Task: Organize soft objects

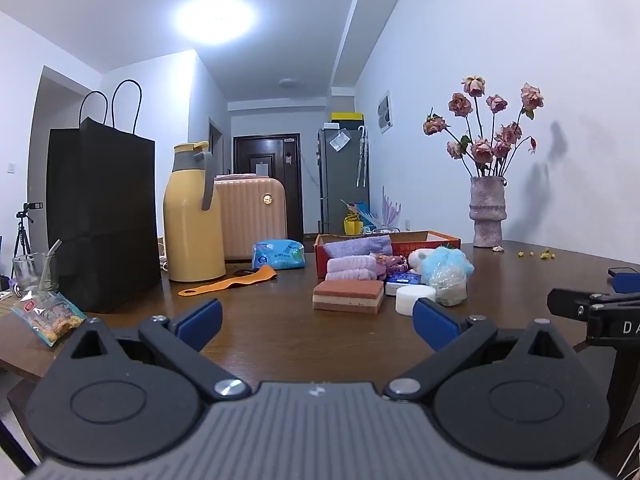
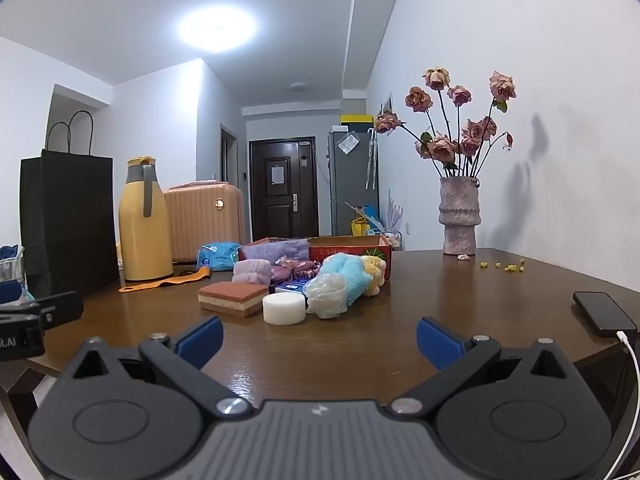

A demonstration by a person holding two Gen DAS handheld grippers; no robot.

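a: state of the left hand-held gripper (image 1: 316, 322)?
b: released. blue pads spread wide, nothing between them, only bare desk (image 1: 280, 332). it sits short of the pile, touching none of it.
a: and the right hand-held gripper (image 2: 319, 340)?
b: same, jaws fully apart and empty, over bare desk, near side of the pile.
a: landmark for this entry?
b: the red box (image 2: 352, 250), open-topped, mid-desk.
a: soft things relative to it?
b: a purple towel (image 2: 276, 250) lies against the box's left end; whether inside or leaning on the rim, cannot tell. a folded pink towel (image 2: 252, 272) is just in front of the box, left side. a layered brown sponge (image 2: 234, 298) lies further in front, nearest the grippers on that side. a white round sponge (image 2: 284, 308) is beside the brown one, to its right, touching or nearly so. a clear plastic bag (image 2: 326, 294) is crumpled next to the white sponge. a blue fluffy toy (image 2: 350, 276) rests behind the bag, against the box front. a yellow plush (image 2: 376, 274) is at the box's right front corner.
a: other items?
b: left of the box: a tissue pack (image 2: 218, 256), an orange strap (image 2: 168, 282), a yellow thermos (image 2: 144, 220), a black paper bag (image 2: 66, 220). right of the box: a vase (image 2: 459, 216) of dried roses far back, a phone (image 2: 604, 314) at the desk's right edge.
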